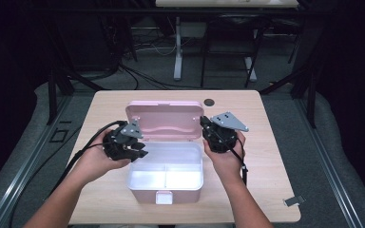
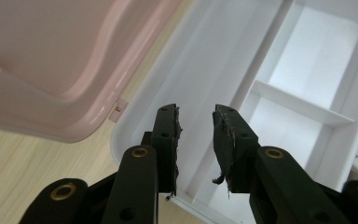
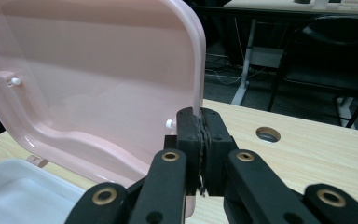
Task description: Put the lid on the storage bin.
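I had a gripper in each hand at the wooden table, with the pink box standing open in front of me near the table's near edge.

My right gripper was clamped on the right edge of the lid, its 2 jaws pressed tight with the thin pink rim pinched between the pads. The lid stood upright behind the box, hinged along the box's far side, its pale inner face turned toward me. In the high view that right gripper sat at the lid's right corner, its grey three-cornered plate on top.

My left gripper hung over the left rim of the box, jaws narrowly parted with nothing between them; the pads touched neither the lid nor the wall. In the high view the left gripper sat at the box's back left corner, just beside the lid's lower left edge.

Below the left jaws lay the white tray set inside the box. I could make out a long narrow compartment along 1 side and 2 wider ones split by a low divider.

A round hole showed in the tabletop beyond the lid, and a small grey clip lay near the table's near right corner.
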{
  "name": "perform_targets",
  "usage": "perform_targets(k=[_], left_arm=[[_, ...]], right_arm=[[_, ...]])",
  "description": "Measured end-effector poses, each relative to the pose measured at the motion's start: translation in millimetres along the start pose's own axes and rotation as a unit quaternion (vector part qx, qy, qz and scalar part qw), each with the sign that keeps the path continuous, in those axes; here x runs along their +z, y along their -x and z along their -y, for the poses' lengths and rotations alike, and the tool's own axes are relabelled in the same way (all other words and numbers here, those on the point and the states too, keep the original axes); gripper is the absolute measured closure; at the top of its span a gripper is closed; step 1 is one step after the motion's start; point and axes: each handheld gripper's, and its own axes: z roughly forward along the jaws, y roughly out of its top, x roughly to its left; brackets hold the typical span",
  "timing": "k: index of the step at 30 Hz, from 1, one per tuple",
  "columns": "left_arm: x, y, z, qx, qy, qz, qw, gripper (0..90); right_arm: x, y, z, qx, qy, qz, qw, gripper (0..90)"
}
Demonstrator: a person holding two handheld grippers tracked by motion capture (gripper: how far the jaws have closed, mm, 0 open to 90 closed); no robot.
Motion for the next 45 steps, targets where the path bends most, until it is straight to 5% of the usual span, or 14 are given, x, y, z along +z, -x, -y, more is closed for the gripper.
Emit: perform_targets(k=[3,6,12,15,20,25,28,30,31,33,35,45], left_arm=[[-2.2,-2.5,10.4,-0.033,0.041,-0.015,0.9985,69.3],[-3.3,-4.6,20.4,-0.056,0.084,-0.030,0.9944,69.3],[-5.5,-8.4,38.2,-0.099,0.157,-0.057,0.9810,68.6],[-4.3,-8.5,43.1,-0.107,0.171,-0.085,0.9758,67.8],[-2.9,-9.6,47.6,-0.141,0.208,-0.106,0.9621,63.5],[-7.6,-14.5,50.6,-0.165,0.245,-0.143,0.9447,62.1],[-11.6,-19.2,49.4,-0.177,0.258,-0.158,0.9364,61.2],[-12.5,-21.6,46.1,-0.177,0.250,-0.174,0.9358,61.3],[-13.1,-21.3,44.1,-0.173,0.254,-0.187,0.9330,61.3],[-15.4,-21.2,38.2,-0.165,0.256,-0.197,0.9319,61.4],[-17.1,-21.4,33.9,-0.163,0.263,-0.207,0.9282,61.7],[-26.7,-26.8,9.2,-0.156,0.262,-0.211,0.9288,72.5]], right_arm=[[0.0,-0.3,0.5,0.002,0.003,0.001,1.0000,88.4],[0.0,-0.3,1.0,0.001,0.006,-0.001,1.0000,88.4],[-0.5,-0.6,1.2,0.001,0.004,-0.001,1.0000,88.4],[-0.6,-0.7,1.4,0.002,0.004,0.000,1.0000,88.3],[-0.8,-0.9,2.1,0.001,0.007,0.001,1.0000,88.3],[-1.3,-1.3,2.8,0.001,0.009,0.002,1.0000,88.3],[-1.4,-1.4,2.9,0.000,0.010,0.002,1.0000,88.3],[-1.4,-1.5,3.0,0.001,0.010,0.002,0.9999,88.3],[-1.3,-1.6,3.1,0.000,0.011,0.002,0.9999,88.3],[-1.4,-1.8,3.2,0.000,0.011,0.004,0.9999,88.3],[-1.1,-1.7,3.3,0.001,0.012,0.002,0.9999,88.3],[-2.0,-1.8,4.0,0.001,0.013,0.000,0.9999,88.2]])
